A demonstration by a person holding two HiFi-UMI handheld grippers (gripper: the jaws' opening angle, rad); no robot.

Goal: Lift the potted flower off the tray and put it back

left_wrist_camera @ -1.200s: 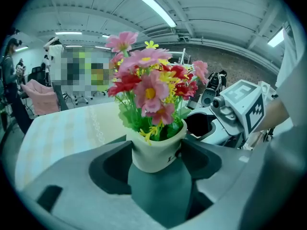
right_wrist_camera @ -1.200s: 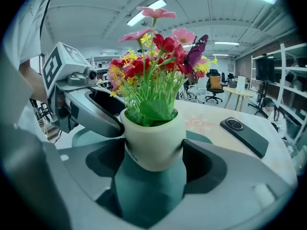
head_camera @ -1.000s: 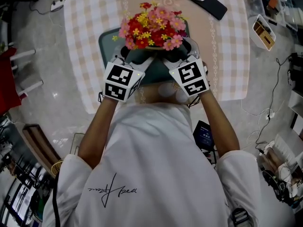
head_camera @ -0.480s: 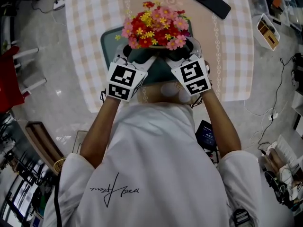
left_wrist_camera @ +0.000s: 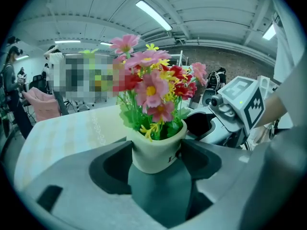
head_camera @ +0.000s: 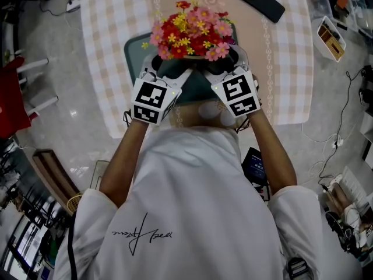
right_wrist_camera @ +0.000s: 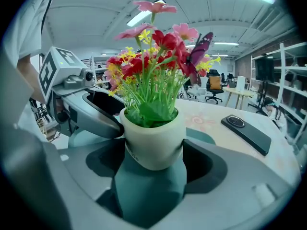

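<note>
Still, L gripper & R gripper clamp potted flower; unchanged.

Pot reads as smooth cream ceramic with a slight sheen; flowers look like fabric-and-plastic fakes. Tray is matt dark-teal plastic on a checked cloth tablecloth. Left gripper and right gripper are matt grey plastic; phone is glossy black, floor polished.

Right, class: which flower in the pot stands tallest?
The pink flower on the longest stem, rising clear above the red flowers and yellow flowers.
</note>
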